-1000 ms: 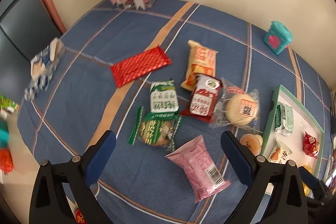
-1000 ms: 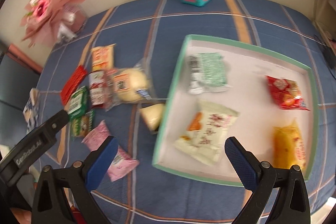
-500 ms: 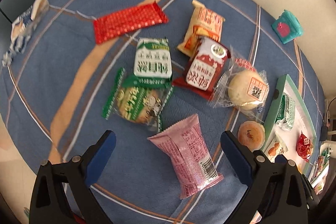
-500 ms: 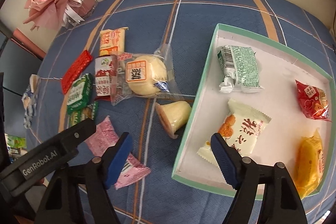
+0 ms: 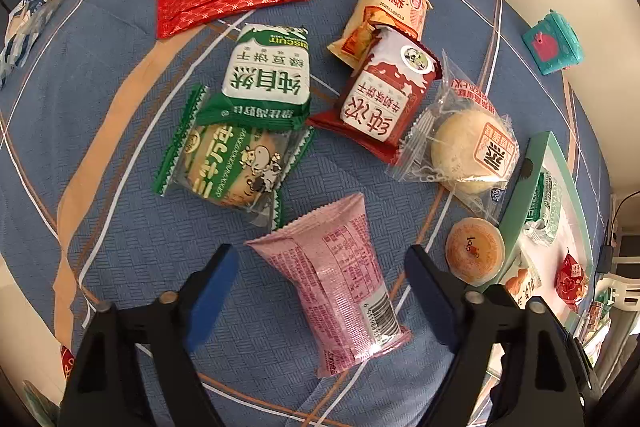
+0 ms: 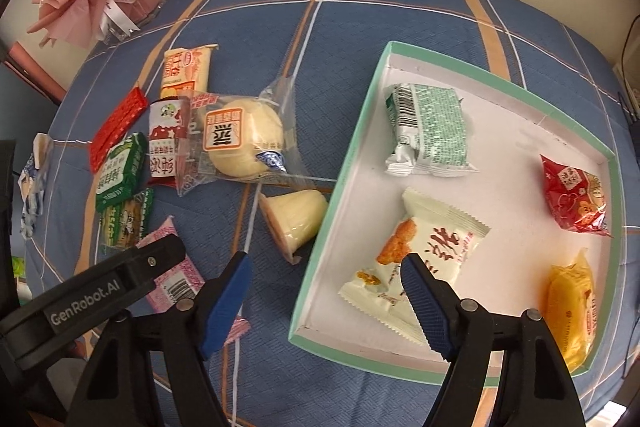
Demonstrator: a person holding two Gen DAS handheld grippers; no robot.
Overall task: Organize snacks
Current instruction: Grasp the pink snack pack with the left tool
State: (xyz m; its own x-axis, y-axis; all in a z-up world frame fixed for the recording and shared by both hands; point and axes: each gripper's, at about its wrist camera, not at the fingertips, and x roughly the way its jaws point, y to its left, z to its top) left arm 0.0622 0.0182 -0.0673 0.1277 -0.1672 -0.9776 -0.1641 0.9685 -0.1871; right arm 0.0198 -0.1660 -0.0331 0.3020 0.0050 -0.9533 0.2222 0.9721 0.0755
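While the left gripper points steeply down at the bench, which is covered in a blue plaid cloth, its jaws straddle the pink foil snack packet lying flat on the cloth. The jaws have just been closing, yet both blue pads stand clear of the packet's sides, so nothing is gripped. Just beyond the packet lie a green-edged clear biscuit wrapper, a green-and-white biscuit pack, a red-and-white biscuit pack and a round bun in clear film. A small sealed jelly cup lies on its side, touching the outer wall of the mint-green shallow cardboard tray.

The right gripper hangs over the near left wall of the tray, one pad over the cloth, the other over the tray interior. Its jaws are partly open and hold nothing; they closed partway within the last second. Inside the tray lie a cream-coloured snack packet, a pale green foil packet, a red packet and a yellow packet, all apart from one another.
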